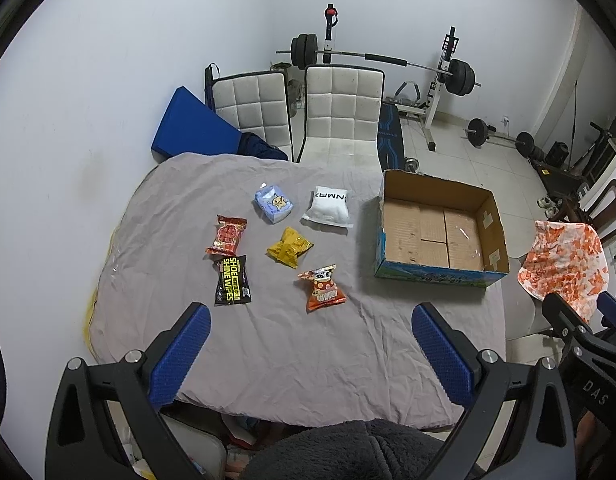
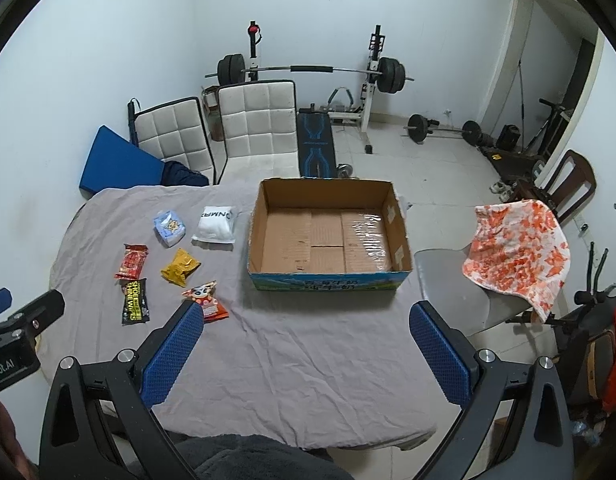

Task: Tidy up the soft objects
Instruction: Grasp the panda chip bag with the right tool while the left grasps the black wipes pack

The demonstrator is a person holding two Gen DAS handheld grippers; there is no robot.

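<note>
My left gripper [image 1: 310,354] hangs over the near tabletop [image 1: 292,360] with its fingers spread wide and nothing between them; my right gripper [image 2: 304,354] is the same, empty and agape. Six soft packs lie on the grey cloth, one of each. Nearest is the orange pack [image 1: 321,288], long axis running away from me. Left of it is the black wipes pack [image 1: 231,280], also lengthwise away, with the red pack [image 1: 227,235] touching its far end. The yellow pack [image 1: 289,246] sits crumpled in the middle, turned diagonally. Farther off are the pale blue pack [image 1: 275,203] and the white pack [image 1: 328,210], side by side. One open box [image 1: 440,276] stands right of them, empty.
</note>
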